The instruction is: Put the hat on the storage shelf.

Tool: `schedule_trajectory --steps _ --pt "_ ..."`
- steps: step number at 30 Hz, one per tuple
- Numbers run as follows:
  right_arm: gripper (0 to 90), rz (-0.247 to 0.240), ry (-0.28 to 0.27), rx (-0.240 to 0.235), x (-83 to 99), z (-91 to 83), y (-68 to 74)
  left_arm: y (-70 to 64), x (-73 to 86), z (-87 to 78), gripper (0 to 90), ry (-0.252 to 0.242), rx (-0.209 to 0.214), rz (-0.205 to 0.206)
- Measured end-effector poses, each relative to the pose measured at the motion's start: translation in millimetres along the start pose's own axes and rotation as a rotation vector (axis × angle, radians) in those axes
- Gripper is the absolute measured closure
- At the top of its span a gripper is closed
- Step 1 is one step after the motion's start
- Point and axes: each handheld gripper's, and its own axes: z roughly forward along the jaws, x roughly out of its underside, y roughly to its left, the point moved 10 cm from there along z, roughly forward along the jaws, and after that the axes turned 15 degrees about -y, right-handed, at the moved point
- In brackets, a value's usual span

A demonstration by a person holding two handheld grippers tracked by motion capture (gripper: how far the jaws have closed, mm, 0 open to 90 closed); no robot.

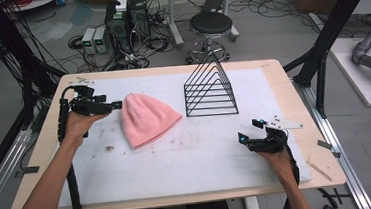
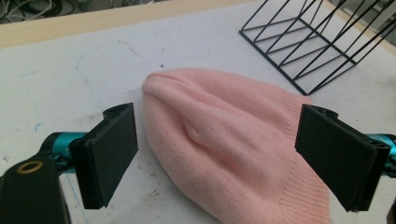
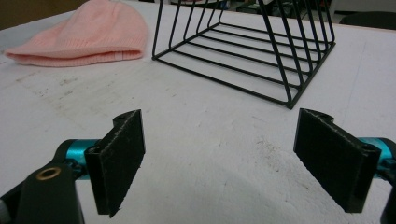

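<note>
Item: pink knit beanie (image 1: 147, 118), flat on the white table cover (image 1: 203, 158), left of the black wire rack (image 1: 211, 93). My left gripper (image 2: 217, 158) hovers just beside the beanie's crown, jaws spread wide, holding nothing. My right gripper (image 3: 219, 163) stands well apart near the table's right edge, jaws likewise wide and empty.

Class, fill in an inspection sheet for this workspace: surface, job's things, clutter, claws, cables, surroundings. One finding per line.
Surface: white mat on a wooden table, with faint scuffs and pen marks.
Job's things: pink beanie lying flat; black wire rack standing apart to its right.
Clutter: small dark speck on the mat near the beanie.
Claws: left claw open, jaws either side of the beanie's crown end, not touching it; right claw open over bare mat.
Cables: black cable trailing along the left forearm.
Surroundings: stool, power supplies and loose wiring on the floor.
</note>
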Motion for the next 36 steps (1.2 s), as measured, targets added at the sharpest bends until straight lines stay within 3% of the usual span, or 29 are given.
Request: schedule_trajectory --steps 5,15,18,27,36 --pt "16.6 -0.007 -0.009 -0.003 -0.7 -0.2 -0.2 4.0 1.3 10.1 13.3 0.051 0.015 -0.015" --pt "16.6 -0.004 -0.005 -0.004 -0.4 -0.6 0.2 14.8 21.2 27.7 15.0 0.129 0.05 -0.169" --pt "16.6 -0.004 -0.005 -0.003 -0.4 -0.7 0.5 21.5 25.7 29.9 16.9 0.141 0.037 -0.197" --pt "16.6 -0.002 -0.002 -0.002 -0.1 -0.3 0.2 30.6 39.3 36.1 18.4 0.2 0.003 -0.244" --pt "16.6 -0.005 0.0 0.002 0.0 -0.8 0.6 34.5 48.4 43.5 26.3 0.23 0.002 -0.294"
